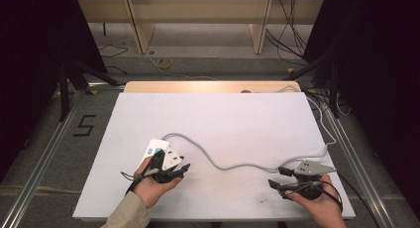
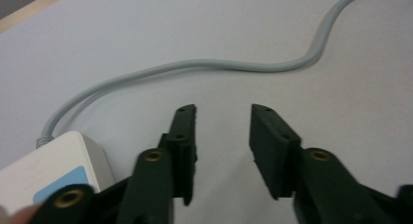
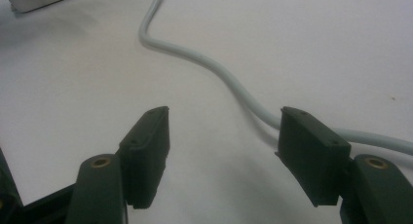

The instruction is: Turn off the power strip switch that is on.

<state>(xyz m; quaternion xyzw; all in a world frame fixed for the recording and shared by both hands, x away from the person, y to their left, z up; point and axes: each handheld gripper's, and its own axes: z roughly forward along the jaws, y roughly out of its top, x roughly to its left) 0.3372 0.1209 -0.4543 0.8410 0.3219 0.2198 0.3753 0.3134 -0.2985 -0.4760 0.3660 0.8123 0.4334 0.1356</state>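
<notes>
Looking down in the high view, one white table [image 1: 223,124] stands on grey flooring marked with a "5" [image 1: 85,125], dark curtains at both sides. One white power strip [image 1: 161,153] lies near the left gripper [image 1: 181,169]; its single grey cable [image 1: 233,163] snakes rightward past the right gripper [image 1: 275,183]. In the left gripper view, the jaws stand narrowly apart, empty, the strip just beside them. In the right gripper view, the jaws gape wide, the cable running behind one.

table [image 1: 223,119]: matt white sheet | cable [image 2: 204,65]: smooth grey plastic (slight sheen) | fingers [image 3: 146,146]: matt black
</notes>
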